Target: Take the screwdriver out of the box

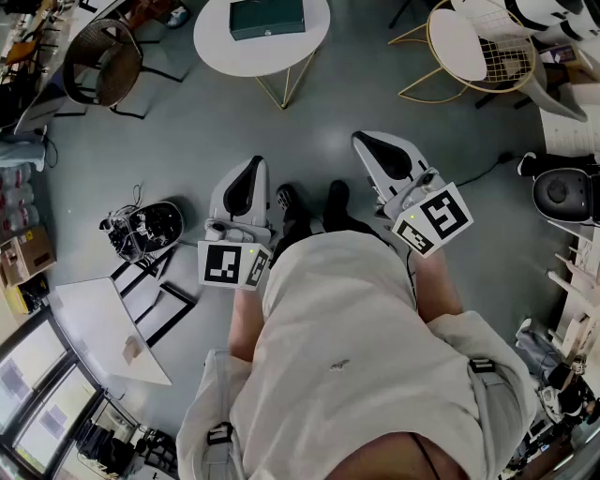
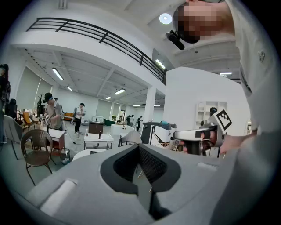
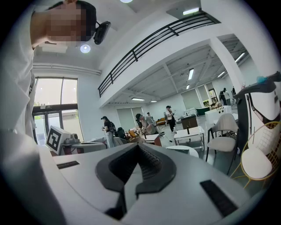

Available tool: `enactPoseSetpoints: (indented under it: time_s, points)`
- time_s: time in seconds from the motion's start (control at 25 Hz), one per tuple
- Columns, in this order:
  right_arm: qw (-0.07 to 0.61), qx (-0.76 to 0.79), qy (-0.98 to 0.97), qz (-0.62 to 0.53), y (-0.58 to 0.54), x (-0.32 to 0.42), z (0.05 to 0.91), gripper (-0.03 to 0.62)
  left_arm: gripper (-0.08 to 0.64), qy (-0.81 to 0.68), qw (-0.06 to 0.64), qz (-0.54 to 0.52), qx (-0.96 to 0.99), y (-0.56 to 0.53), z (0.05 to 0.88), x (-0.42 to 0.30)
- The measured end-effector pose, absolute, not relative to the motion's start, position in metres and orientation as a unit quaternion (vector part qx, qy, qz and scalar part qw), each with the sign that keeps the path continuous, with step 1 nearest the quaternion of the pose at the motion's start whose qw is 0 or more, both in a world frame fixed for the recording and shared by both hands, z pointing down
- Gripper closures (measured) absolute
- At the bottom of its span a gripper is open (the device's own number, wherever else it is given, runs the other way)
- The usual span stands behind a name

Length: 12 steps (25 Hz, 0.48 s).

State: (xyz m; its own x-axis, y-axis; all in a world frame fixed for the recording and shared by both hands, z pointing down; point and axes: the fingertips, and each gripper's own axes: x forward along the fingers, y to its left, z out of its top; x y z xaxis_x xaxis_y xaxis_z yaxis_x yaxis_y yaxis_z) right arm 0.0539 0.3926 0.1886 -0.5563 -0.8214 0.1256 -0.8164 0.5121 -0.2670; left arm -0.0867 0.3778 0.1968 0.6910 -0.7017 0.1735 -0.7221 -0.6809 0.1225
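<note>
Left tongs [image 1: 251,167] and right tongs [image 1: 367,141] pressed together, empty; flat dark-green box [image 1: 267,17] seems closed.

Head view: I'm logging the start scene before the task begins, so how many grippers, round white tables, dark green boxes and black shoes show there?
gripper: 2, the left gripper and the right gripper
round white table: 1
dark green box: 1, on the table
black shoe: 2
Total: 6
</note>
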Motion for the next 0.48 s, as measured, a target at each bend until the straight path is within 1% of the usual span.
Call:
enactPoseSetpoints:
  time_s: [0.28, 0.48]
  points:
    - [0.007, -0.469, 0.869, -0.155, 0.398, 0.057, 0.193, 0.588, 0.549, -0.385, 0.092, 0.059, 0.916, 0.382, 0.199, -0.079]
    - [0.032, -0.477, 0.861, -0.177, 0.402, 0.074, 0.195, 0.586, 0.549, -0.386, 0.102, 0.054, 0.915, 0.385, 0.200, -0.067]
